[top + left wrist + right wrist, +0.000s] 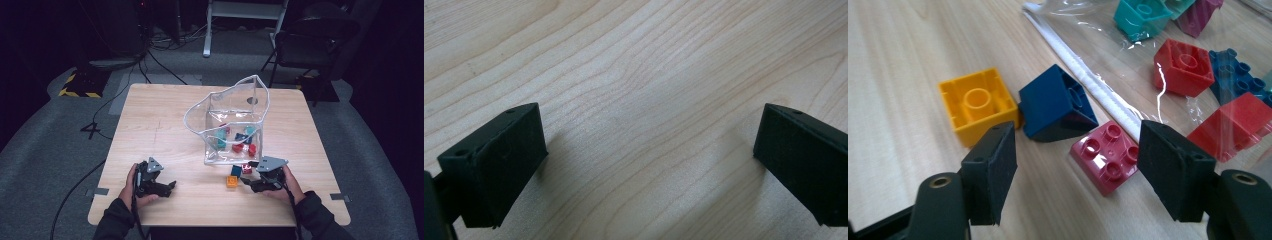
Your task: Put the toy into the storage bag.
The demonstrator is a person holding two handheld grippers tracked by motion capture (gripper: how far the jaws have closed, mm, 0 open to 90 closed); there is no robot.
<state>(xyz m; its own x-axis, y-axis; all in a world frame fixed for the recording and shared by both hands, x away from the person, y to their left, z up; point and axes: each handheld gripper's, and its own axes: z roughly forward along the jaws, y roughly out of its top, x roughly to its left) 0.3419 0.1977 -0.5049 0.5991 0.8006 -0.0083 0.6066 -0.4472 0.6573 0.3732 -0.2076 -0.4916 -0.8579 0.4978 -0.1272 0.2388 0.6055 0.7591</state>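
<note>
A dim room, my pale wooden table (165,120) lit in the middle. Toward its near edge, right of centre, three bricks lie loose – a yellow brick (979,104), a blue brick (1055,102) touching it, and a pink brick (1106,156) just beside the clear bag (231,116). My right gripper (1075,167) hangs just over them, jaws wide, gripping nothing. My left gripper (649,155) is low over bare wood near the near left corner – spread wide, empty.

A square light-wood table (155,125) fills the frame's middle. A clear plastic bag (235,107) of bricks stands right of centre; below its lower edge lie a yellow brick (232,181), blue brick (236,171) and red brick (246,169).
</note>
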